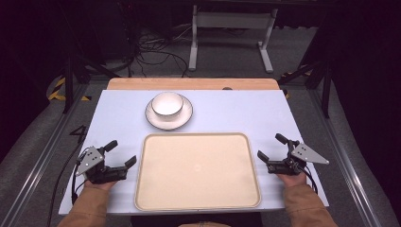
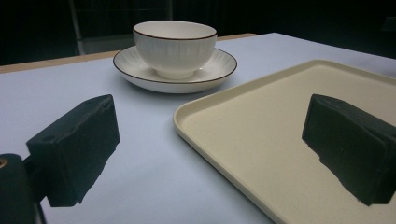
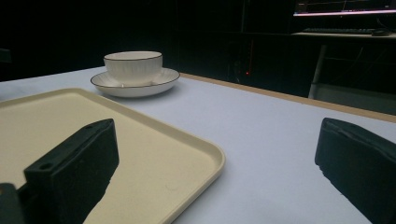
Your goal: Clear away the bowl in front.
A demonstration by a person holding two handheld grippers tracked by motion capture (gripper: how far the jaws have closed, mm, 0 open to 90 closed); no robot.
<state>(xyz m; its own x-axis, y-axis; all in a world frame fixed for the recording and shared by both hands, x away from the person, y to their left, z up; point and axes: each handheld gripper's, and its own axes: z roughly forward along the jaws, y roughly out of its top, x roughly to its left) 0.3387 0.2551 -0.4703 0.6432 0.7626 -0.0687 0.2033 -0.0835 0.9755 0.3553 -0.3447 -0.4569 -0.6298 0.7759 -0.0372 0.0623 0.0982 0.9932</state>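
A white bowl with a dark rim stands on a white plate at the middle back of the table; the left gripper view shows the bowl on its plate, and so does the right gripper view, with bowl and plate. A cream tray lies empty in front of them. My left gripper rests open left of the tray, with nothing between its jaws. My right gripper rests open at the tray's right edge, also with nothing in it.
The table has a pale blue top with a wooden strip along its far edge. Beyond it stand a white frame leg and loose cables on the floor. A person's sleeves come in at the bottom.
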